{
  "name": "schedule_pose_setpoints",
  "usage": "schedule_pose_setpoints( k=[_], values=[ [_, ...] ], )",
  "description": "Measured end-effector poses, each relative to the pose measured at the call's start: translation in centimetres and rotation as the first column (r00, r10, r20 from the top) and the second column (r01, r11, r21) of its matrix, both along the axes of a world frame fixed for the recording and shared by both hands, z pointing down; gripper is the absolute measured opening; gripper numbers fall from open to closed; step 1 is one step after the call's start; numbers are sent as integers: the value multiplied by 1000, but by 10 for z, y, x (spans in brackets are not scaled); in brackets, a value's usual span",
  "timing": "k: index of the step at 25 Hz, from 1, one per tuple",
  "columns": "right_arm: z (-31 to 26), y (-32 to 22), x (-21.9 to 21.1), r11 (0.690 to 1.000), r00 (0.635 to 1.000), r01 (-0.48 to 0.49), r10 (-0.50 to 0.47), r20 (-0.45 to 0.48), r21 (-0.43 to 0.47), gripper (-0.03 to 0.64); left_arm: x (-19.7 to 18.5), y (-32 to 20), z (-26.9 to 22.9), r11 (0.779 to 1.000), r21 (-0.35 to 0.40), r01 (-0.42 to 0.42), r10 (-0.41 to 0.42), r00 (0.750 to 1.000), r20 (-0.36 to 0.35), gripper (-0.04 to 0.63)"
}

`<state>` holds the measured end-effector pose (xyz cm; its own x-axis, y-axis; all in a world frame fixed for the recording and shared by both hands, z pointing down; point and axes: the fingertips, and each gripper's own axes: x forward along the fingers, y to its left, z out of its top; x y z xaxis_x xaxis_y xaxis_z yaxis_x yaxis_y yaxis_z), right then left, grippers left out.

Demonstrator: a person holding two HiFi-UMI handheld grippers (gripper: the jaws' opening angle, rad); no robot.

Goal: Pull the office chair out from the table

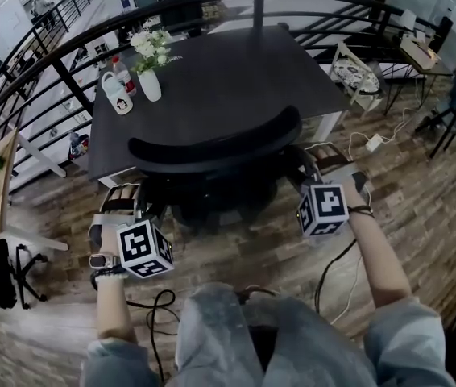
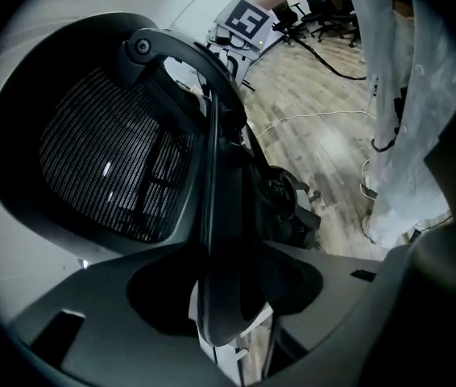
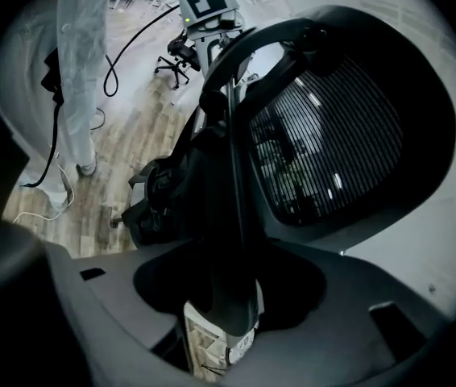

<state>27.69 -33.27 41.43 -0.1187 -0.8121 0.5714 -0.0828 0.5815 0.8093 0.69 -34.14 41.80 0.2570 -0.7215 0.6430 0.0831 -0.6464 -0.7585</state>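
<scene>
Dark counter (image 1: 236, 79): office chair (image 1: 216, 145) stands tucked in at its near edge, backrest toward the person. Left hand-held gripper (image 2: 226, 293): jaws spread wide, left armrest (image 2: 210, 208) between them, not clamped. Right hand-held gripper (image 3: 230, 297): likewise wide, astride the right armrest (image 3: 234, 200). White vase (image 1: 150, 85), counter's far left, holds white flowers (image 1: 152, 45).
</scene>
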Motion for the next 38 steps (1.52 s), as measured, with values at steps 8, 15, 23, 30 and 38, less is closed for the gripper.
schedule_pose_setpoints(
  k=[8, 15, 23, 30, 38],
  values=[
    [-1, -2, -5, 997, 998, 62, -62, -8, 47, 179, -3, -8, -1, 998, 11, 54, -53, 998, -37, 175],
    [-4, 0, -3, 994, 996, 86, -86, -6, 74, 179, -1, -6, -3, 995, 24, 93, -92, 994, -52, 176],
    [-3, -3, -5, 995, 997, 81, -81, -7, 60, 179, -2, -10, -4, 992, 26, 126, -124, 990, -69, 179],
    [-5, -3, -5, 996, 998, 68, -67, -12, 61, 179, -2, -9, -5, 991, 39, 129, -125, 988, -87, 181],
    [-1, 4, 0, 999, 1000, 23, -23, -9, 42, 179, 4, -2, -2, 990, 14, 137, -136, 989, -66, 178]
  ],
)
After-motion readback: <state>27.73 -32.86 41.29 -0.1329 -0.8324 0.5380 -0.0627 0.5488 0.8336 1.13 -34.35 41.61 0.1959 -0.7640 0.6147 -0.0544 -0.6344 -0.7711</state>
